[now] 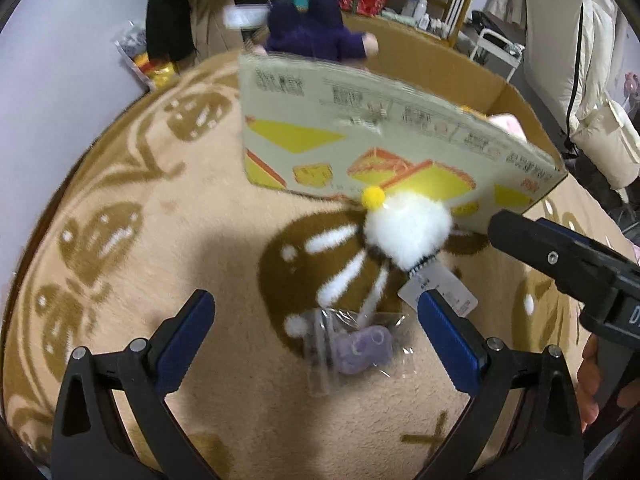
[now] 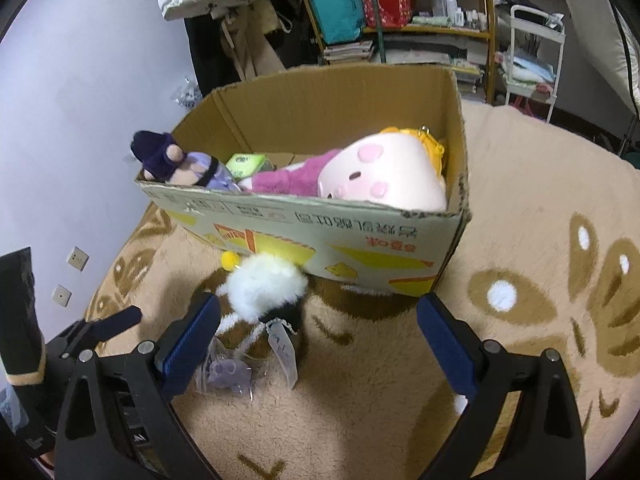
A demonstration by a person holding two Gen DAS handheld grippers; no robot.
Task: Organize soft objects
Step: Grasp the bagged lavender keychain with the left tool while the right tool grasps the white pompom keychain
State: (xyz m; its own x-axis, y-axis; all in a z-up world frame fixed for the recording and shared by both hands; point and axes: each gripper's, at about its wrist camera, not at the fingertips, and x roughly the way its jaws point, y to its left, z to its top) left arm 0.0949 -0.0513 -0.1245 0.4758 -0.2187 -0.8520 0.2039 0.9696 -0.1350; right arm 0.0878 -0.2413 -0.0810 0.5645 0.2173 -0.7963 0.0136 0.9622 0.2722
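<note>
A beige plush rug with brown leaf and oval patterns [image 2: 520, 208] covers the floor. On it stands an open brown cardboard box printed with yellow shapes [image 2: 320, 236]. Inside the box lie a large pink-faced plush doll in a magenta garment [image 2: 372, 176], a smaller plush figure with dark purple hair and a lilac body [image 2: 176, 160] leaning over the left front rim, and a green packet [image 2: 246, 162] between them.

Outside the box, touching its front wall, rests a fluffy white plush toy with a yellow pom-pom and a black base [image 1: 408, 232], with a white paper tag [image 1: 440, 296] attached. Just in front of it lies a small lilac soft toy sealed in a clear plastic bag [image 1: 360, 348].

The left gripper [image 1: 316, 332] hovers above the rug, jaws released and wide apart. The bagged lilac toy sits between the jaws, nearer the right one; the white plush lies just beyond the tips. The right gripper [image 2: 320, 340] likewise has its jaws released and empty; the white plush and the bagged toy lie at its left jaw, the bag partly hidden behind it. A hand [image 1: 592, 384] holds the right gripper's body.
</note>
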